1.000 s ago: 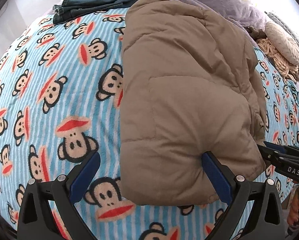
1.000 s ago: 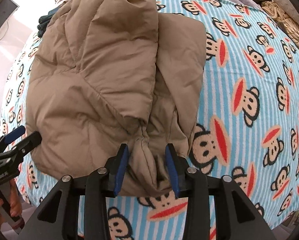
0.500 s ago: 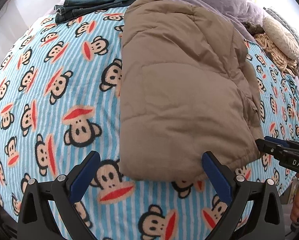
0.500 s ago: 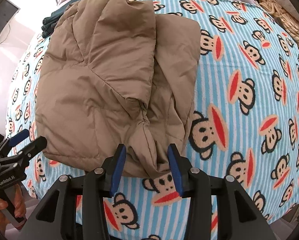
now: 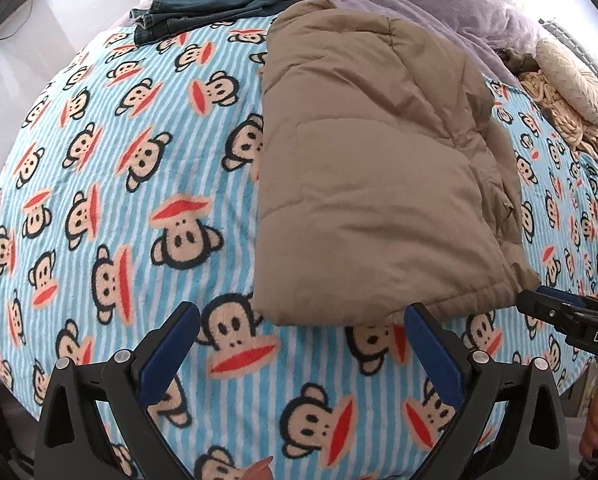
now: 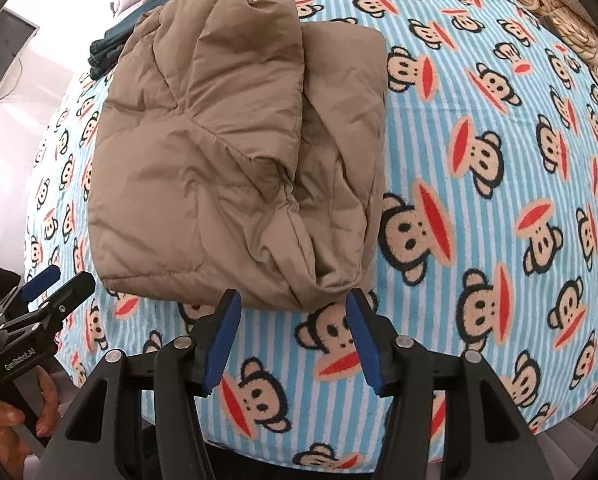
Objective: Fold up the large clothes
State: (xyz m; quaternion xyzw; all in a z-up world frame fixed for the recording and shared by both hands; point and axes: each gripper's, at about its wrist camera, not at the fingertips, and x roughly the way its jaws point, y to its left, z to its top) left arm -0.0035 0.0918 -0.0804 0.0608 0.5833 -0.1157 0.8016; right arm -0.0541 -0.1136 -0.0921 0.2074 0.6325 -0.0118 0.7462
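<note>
On the monkey-print blanket (image 5: 99, 184) lies a folded tan puffer jacket (image 5: 371, 184), free of both grippers: left gripper (image 5: 303, 356) jaws wide, right gripper (image 6: 295, 344) jaws just opening, empty.

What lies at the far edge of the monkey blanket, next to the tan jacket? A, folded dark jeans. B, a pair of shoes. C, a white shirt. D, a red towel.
A: folded dark jeans lie at the far edge of the blanket, just left of the top of the jacket in the left wrist view.
</note>
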